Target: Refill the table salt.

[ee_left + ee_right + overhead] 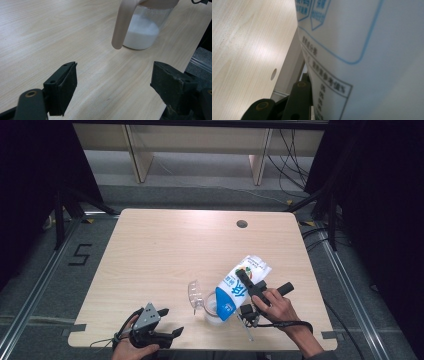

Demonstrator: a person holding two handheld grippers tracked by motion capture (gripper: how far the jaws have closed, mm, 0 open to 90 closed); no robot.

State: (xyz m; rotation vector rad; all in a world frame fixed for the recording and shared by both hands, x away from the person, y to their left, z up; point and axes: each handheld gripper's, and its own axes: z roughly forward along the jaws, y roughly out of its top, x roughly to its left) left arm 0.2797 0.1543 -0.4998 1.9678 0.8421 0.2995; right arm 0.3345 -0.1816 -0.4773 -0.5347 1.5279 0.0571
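High view: right gripper point(248, 289) is clamping a blue-and-white carton point(239, 287), fingers pressing on its sides, and holding it tipped over a clear measuring jug point(212, 308) at the near edge of the worktop point(165, 245). Carton's long axis is running diagonally, base up toward the far right, lower end pointing down-left into the jug mouth, so any further tilt is pivoting about the right hand. Jug is sitting between the two hands, right one directly over it, handle point(194, 295) sticking out to the left. Left gripper point(167, 322) is resting low at the near-left corner, fingers standing wide open on nothing. Left gripper view is looking between its open fingers at the jug point(143, 30) ahead, well apart from the tips, with white contents point(142, 32) already lying in the bottom. Right gripper view is showing carton wall point(367, 50) hard against one finger point(298, 100). Can't tell whether anything is flowing right now.
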